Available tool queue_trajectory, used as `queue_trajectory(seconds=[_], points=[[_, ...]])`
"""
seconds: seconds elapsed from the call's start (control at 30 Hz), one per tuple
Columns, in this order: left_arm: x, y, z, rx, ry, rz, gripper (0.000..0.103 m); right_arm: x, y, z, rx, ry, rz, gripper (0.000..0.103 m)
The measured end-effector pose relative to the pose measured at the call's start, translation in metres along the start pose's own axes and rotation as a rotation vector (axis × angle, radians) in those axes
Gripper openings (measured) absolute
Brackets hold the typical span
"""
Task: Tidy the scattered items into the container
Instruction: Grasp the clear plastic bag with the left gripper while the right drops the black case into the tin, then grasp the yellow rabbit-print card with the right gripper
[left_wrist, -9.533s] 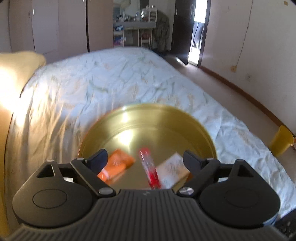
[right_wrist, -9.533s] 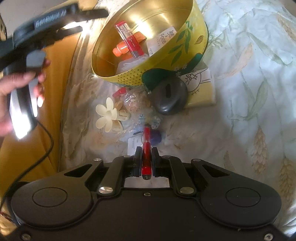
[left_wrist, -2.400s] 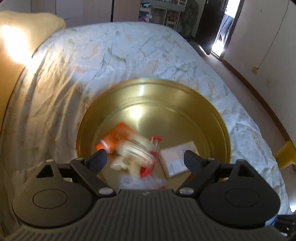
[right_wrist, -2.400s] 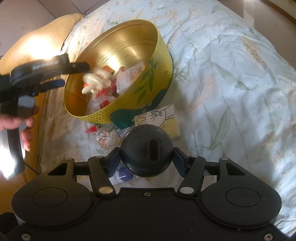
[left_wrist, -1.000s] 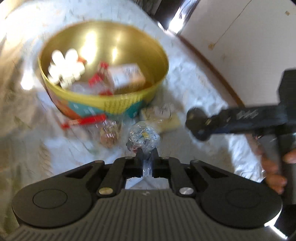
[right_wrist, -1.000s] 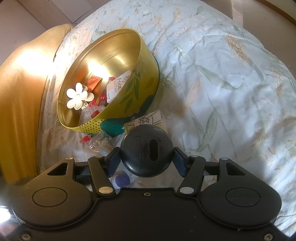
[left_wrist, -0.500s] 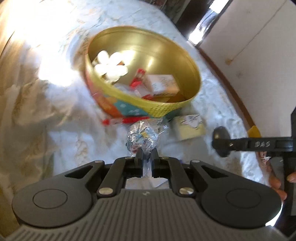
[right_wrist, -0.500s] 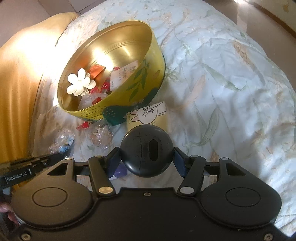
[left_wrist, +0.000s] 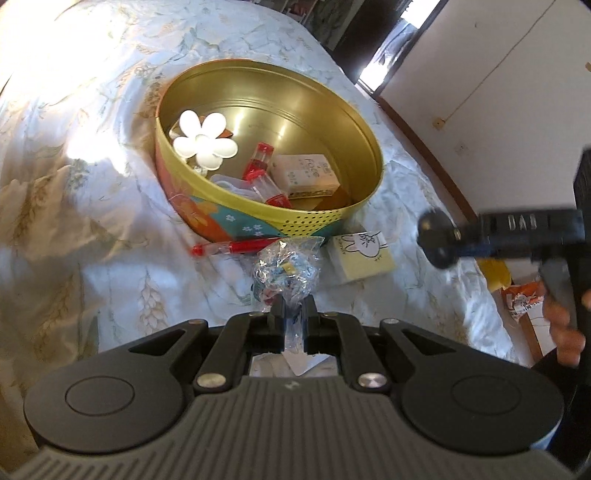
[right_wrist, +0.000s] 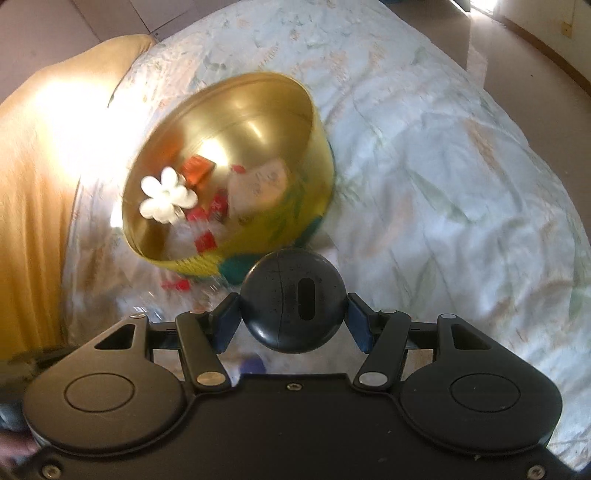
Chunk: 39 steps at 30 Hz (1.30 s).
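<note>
A round gold tin (left_wrist: 343, 110) (right_wrist: 280, 96) stands on the bed and holds a white flower clip (left_wrist: 205, 144), a red tube (left_wrist: 264, 177), a small box (left_wrist: 304, 173) and an orange packet (right_wrist: 197, 168). My left gripper (left_wrist: 292, 314) is shut on a clear plastic bag of small items (left_wrist: 286, 271), held above the sheet in front of the tin. My right gripper (right_wrist: 293, 310) is shut on a black round case (right_wrist: 293, 299), held near the tin's front wall; it also shows in the left wrist view (left_wrist: 437, 240). A red pen (left_wrist: 236, 247) and a yellow bunny notepad (left_wrist: 364, 254) lie on the sheet by the tin.
The bed has a pale leaf-print sheet (left_wrist: 74, 206) with a yellow pillow (right_wrist: 33, 177) at the left. The bed edge and floor lie to the right, with a yellow bin (left_wrist: 496, 277) and orange wrapper (left_wrist: 524, 299). A purple item (right_wrist: 253, 365) lies under my right gripper.
My left gripper has carried the bag closer toward the tin. My right gripper has moved toward the tin with the black case; its view is now blurred.
</note>
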<state>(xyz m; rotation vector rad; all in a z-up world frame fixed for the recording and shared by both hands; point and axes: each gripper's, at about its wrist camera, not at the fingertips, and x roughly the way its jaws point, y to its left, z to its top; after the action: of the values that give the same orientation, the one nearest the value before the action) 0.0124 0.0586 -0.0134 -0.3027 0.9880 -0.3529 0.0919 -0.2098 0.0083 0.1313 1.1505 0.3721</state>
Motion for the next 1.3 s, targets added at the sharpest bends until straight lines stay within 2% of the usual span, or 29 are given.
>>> queue_trajectory(seconds=[0.17, 0.33, 0.6, 0.8, 0.83, 0.93, 0.97, 1.03, 1.3], points=[[-0.002, -0.001, -0.002, 0.011, 0.008, -0.009, 0.011, -0.002, 0.034, 0.028, -0.076, -0.028, -0.029, 0.059], [-0.001, -0.005, -0.004, 0.033, 0.015, -0.024, 0.012, 0.005, 0.062, 0.053, -0.099, -0.028, -0.028, 0.059], [-0.002, -0.004, -0.004, 0.031, 0.009, -0.045, 0.012, 0.045, 0.096, 0.072, -0.137, 0.019, -0.102, 0.058], [0.003, -0.001, -0.004, 0.023, 0.021, -0.043, 0.012, 0.073, 0.110, 0.093, -0.134, 0.000, -0.167, 0.059], [0.003, 0.000, -0.004, 0.021, 0.023, -0.043, 0.012, 0.077, 0.111, 0.097, -0.135, -0.004, -0.176, 0.060], [0.004, 0.002, -0.004, 0.011, 0.023, -0.041, 0.012, 0.085, 0.109, 0.103, -0.118, 0.008, -0.196, 0.091], [0.003, 0.003, -0.004, 0.009, 0.021, -0.042, 0.012, 0.083, 0.107, 0.102, -0.110, -0.014, -0.202, 0.094], [0.002, 0.003, -0.003, 0.010, 0.016, -0.044, 0.012, 0.077, 0.103, 0.098, -0.114, -0.056, -0.201, 0.096], [0.000, 0.005, -0.001, 0.000, 0.003, -0.031, 0.012, 0.044, 0.069, 0.058, -0.196, -0.071, -0.139, 0.097]])
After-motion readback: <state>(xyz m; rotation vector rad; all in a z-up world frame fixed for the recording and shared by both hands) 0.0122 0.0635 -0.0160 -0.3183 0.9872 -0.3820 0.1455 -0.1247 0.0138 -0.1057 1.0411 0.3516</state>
